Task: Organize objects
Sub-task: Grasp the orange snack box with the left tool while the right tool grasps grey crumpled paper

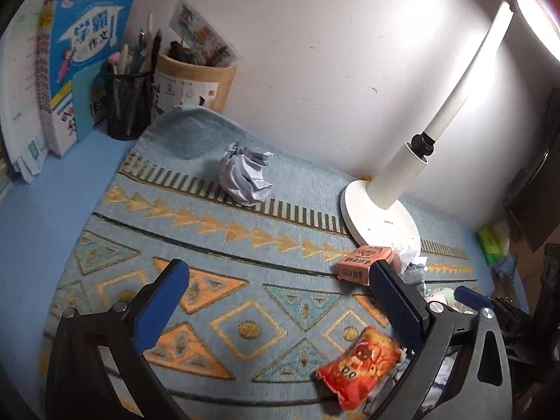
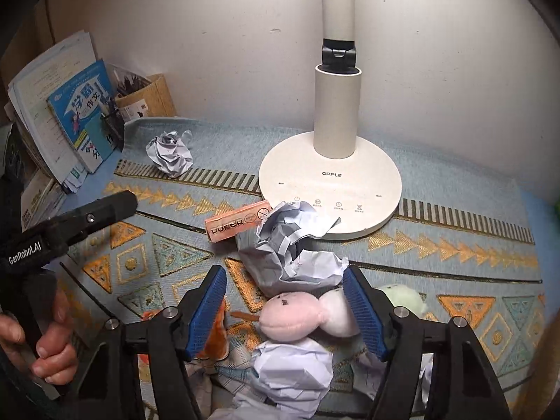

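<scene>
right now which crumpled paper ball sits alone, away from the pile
The crumpled paper ball at the back of the mat, near the mesh pen holder. Nothing touches it, while the others crowd together with the pink plush by the right gripper.

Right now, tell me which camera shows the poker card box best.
The right wrist view: the poker card box lies clear of that gripper, its printed side readable, beside the lamp base. The left wrist view shows it smaller, its right end hidden behind a finger.
</scene>
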{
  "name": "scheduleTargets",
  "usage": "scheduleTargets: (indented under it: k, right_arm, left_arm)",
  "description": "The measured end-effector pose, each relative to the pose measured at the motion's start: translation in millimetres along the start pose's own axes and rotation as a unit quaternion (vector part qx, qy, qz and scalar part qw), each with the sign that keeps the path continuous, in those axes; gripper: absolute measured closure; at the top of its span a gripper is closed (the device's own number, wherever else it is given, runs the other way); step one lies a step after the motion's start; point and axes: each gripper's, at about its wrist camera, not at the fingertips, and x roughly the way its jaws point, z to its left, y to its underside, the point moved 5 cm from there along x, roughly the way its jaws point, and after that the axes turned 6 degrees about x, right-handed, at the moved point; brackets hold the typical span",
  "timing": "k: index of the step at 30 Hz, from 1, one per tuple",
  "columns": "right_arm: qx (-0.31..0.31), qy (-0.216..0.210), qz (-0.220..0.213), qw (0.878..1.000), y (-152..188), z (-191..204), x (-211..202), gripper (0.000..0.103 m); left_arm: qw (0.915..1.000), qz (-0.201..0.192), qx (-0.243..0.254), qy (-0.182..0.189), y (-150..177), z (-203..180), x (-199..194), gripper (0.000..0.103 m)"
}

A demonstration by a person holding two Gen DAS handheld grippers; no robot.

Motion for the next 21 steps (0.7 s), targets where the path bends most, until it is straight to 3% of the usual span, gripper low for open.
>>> scheduleTargets:
  k: [3, 5, 6, 8, 12, 15, 18, 20, 21]
  right_arm:
    - [-0.030, -0.003, 0.029, 0.999, -1.4, 7.3, 21.3, 0.035]
    - [-0.039, 0.002, 0.034, 0.999, -1.9, 9.8, 32.3, 0.037]
    - [-0.047, 0.010, 0.031, 0.998, -1.5, 10.4, 35.7, 0.050]
    - [-0.048, 0.003, 0.022, 0.999, 0.0, 9.1, 33.9, 0.059]
    - [-0.027, -0.015, 0.015, 0.999, 6.0, -0.8, 28.3, 0.064]
    - [-0.011, -0.019, 0.010, 1.000, 4.8, -7.3, 26.7, 0.067]
    - [0.012, -0.058, 0.007, 0.998, 4.5, -14.5, 23.5, 0.067]
    - [0.016, -0.065, 0.004, 0.998, 6.3, -15.4, 20.6, 0.067]
    - [0.019, -0.065, 0.001, 0.998, 6.6, -16.2, 19.3, 0.067]
  left_arm:
    - [0.9969, 0.048, 0.051, 0.035, 2.9, -25.7, 33.9, 0.001]
    - [0.9940, 0.061, 0.082, 0.038, 10.6, -37.2, 48.2, 0.001]
    - [0.9926, 0.065, 0.093, 0.043, 14.6, -40.4, 52.6, 0.001]
    - [0.9907, 0.069, 0.104, 0.054, 20.2, -43.3, 56.0, 0.001]
    - [0.9843, 0.085, 0.152, 0.028, 20.0, -51.6, 64.8, 0.001]
    - [0.9729, 0.082, 0.215, 0.022, 22.0, -69.7, 66.9, 0.001]
    - [0.9639, 0.053, 0.260, 0.021, 15.4, -85.7, 69.0, 0.002]
    - [0.9612, 0.063, 0.266, 0.036, 9.5, -91.5, 77.5, 0.009]
    - [0.9580, 0.071, 0.275, 0.042, 9.6, -94.7, 82.3, 0.018]
